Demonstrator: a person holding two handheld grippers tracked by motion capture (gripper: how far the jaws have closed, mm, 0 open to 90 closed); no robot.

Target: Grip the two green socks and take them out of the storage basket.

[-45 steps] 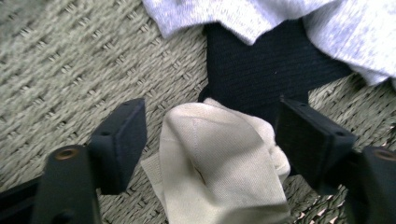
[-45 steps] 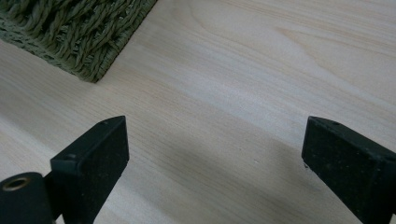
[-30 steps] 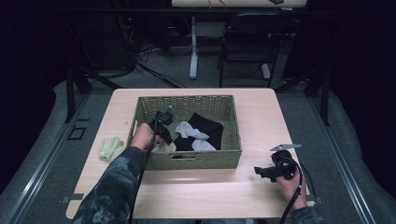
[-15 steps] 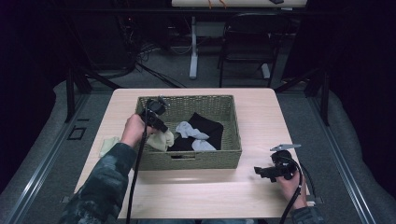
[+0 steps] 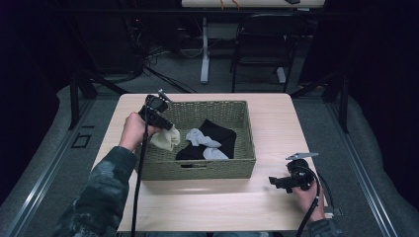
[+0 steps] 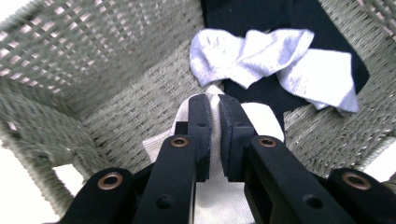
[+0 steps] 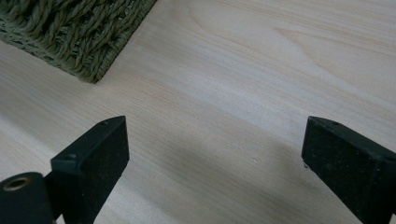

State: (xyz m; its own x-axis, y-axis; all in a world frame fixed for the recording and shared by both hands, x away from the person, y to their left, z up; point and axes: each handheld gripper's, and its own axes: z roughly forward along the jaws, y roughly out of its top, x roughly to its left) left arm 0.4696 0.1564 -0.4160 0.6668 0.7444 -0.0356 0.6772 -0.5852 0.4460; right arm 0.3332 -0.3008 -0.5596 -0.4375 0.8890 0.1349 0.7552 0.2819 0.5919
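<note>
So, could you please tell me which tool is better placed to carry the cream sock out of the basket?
Left. The left tool is already clamped on the cream sock above the basket; the right tool is open over bare table.

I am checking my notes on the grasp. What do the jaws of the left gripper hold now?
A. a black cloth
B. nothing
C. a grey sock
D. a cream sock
D: the left gripper has its jaws closed on the cream sock at the left end of the basket, while the grey socks and the black cloth lie free inside it.
</note>
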